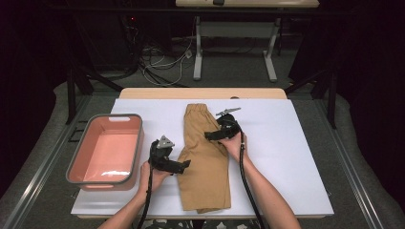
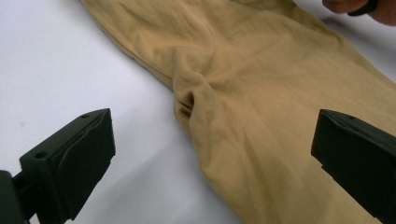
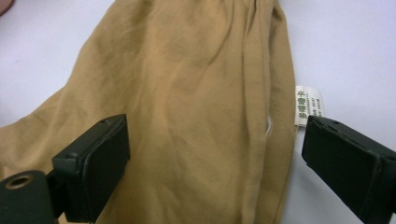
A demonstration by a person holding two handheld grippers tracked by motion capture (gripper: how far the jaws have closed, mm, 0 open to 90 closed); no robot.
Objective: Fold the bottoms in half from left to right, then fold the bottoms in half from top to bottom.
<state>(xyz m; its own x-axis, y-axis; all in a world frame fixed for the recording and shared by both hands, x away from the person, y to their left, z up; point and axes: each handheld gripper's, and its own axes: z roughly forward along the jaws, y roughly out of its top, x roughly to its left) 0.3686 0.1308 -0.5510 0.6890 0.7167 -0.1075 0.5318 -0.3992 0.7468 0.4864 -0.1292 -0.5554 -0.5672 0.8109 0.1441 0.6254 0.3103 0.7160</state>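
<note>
Soft, creased tan shorts (image 1: 205, 157) lie folded lengthwise at the centre of the frame on the white bench (image 1: 286, 143), with a pink, grey-rimmed rectangular tub (image 1: 107, 150) at left. The left claw (image 1: 184, 165) gapes wide at their left edge. The right claw (image 1: 210, 135), also wide, hovers over the upper part, near a small white label (image 3: 308, 105).

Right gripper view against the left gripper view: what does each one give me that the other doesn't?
Right gripper view alone: a white care label sticking out at the edge of the tan shorts, near the gathered waistband. Left gripper view alone: a puckered fold at the shorts' edge, and part of the person's other hand at the top corner. Both: tan fabric on the white table, framed by an open hand-held gripper's jaws.
</note>
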